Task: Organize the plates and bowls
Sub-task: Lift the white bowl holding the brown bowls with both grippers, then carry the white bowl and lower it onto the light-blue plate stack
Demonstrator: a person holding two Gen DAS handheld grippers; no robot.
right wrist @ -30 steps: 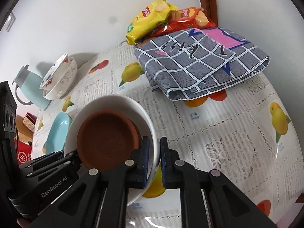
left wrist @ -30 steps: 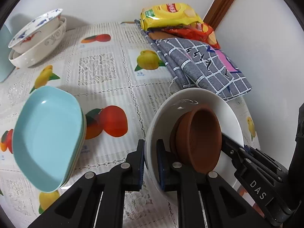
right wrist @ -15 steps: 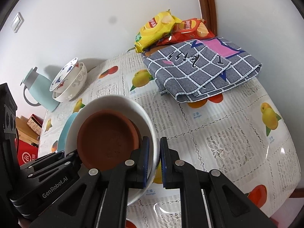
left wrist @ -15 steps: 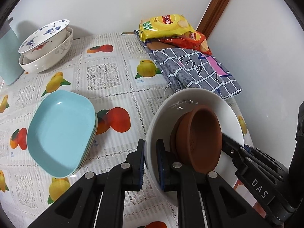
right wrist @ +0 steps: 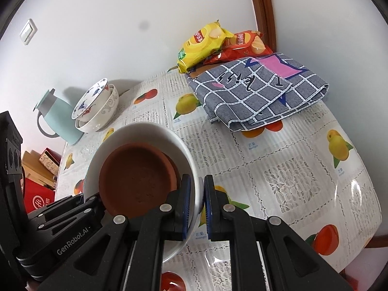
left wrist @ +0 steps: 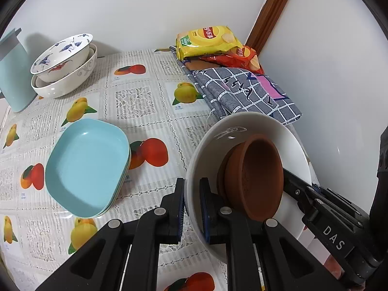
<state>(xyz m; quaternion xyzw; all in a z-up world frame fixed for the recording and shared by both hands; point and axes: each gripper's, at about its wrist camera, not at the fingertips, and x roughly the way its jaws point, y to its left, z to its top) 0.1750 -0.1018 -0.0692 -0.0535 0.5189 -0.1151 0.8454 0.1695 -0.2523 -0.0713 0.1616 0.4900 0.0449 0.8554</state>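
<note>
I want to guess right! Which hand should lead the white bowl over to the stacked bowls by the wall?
Left, probably. Both grippers pinch the rim of the round white bowl holding the brown clay dishes, but the left gripper is on the side nearer the stacked patterned white bowls.

The left tongs (left wrist: pixel 192 208) are seen pitched steeply downward, their two blue-padded fingers (left wrist: pixel 180 208) drawn close and pinched on the near rim of the white bowl (left wrist: pixel 211 145) — one pad outside the wall, one inside. The right tongs (right wrist: pixel 197 208) are angled down likewise and are clamped on the opposite rim of the same bowl, so that it is gripped from both sides. No hand or sleeve is shown — only the black tong bodies.
</note>
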